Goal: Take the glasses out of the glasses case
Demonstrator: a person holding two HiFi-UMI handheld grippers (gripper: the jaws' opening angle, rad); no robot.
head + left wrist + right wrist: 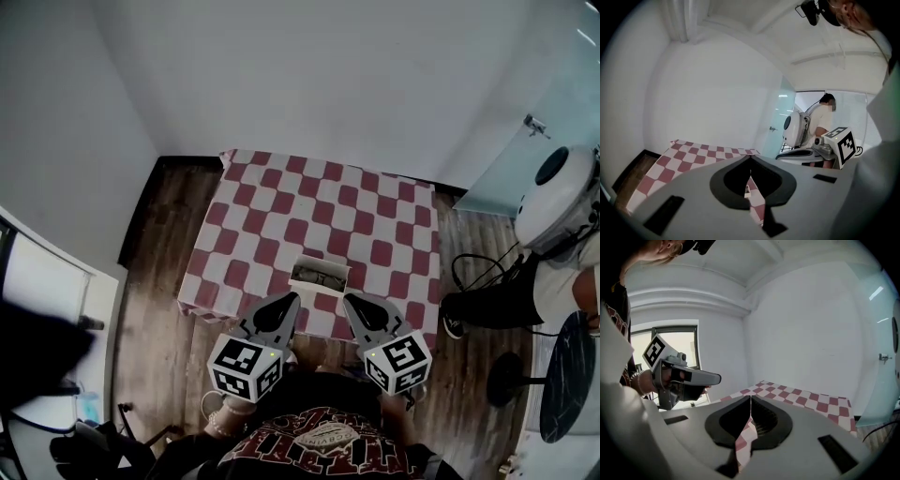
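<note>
Red-and-white checked cloth covers the bench (281, 202), and the glasses case (320, 275) lies on it near the front edge, just below the middle of the head view; what sits inside its pale rim is too small to tell. The left tool (284, 305) and the right tool (356, 305) hover side by side at lower centre, near the case but not touching it. In each gripper view the jaws are clenched tip to tip with nothing between them, checked cloth showing beyond.
</note>
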